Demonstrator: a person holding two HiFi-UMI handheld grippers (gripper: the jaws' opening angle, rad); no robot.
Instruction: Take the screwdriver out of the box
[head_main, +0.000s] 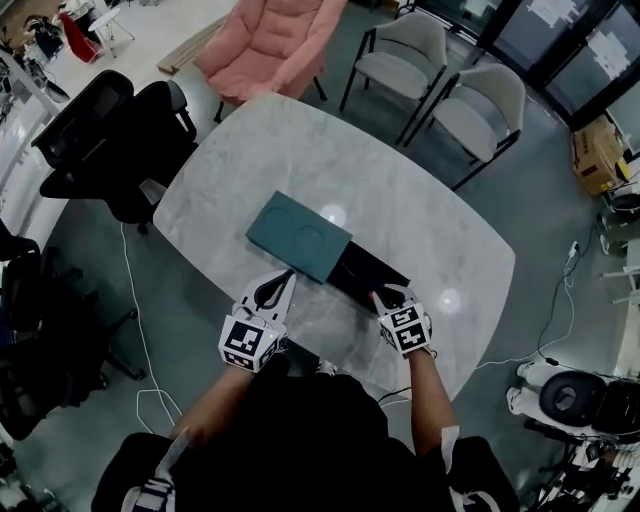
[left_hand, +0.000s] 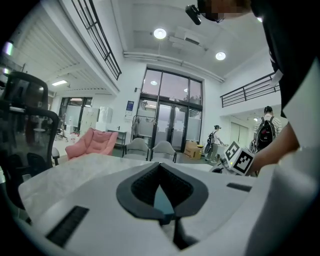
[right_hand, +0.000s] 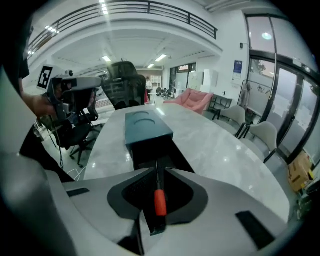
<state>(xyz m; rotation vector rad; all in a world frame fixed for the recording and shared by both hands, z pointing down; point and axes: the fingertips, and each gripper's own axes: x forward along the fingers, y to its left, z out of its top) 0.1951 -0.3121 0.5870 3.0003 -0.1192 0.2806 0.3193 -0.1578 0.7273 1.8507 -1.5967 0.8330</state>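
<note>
A teal box sleeve (head_main: 298, 235) lies in the middle of the marble table (head_main: 400, 200), its black drawer (head_main: 372, 272) slid out towards me. In the right gripper view a screwdriver (right_hand: 159, 201) with a red handle lies lengthwise in that drawer (right_hand: 148, 154). My right gripper (right_hand: 159, 181) hangs over it, pointing steeply down, jaws slightly open; the handle shows in the gap and the pads are not pressing it. From above, the right gripper (head_main: 386, 297) sits at the drawer's near end. My left gripper (head_main: 281, 281) is shut, tips at the sleeve's near edge. Teal (left_hand: 163, 202) shows behind its closed jaws.
Black office chairs (head_main: 110, 140) stand left of the table, a pink lounge chair (head_main: 270, 40) and two grey chairs (head_main: 440, 75) at its far side. Cables (head_main: 135, 330) run over the floor. The table's near edge lies just behind both grippers.
</note>
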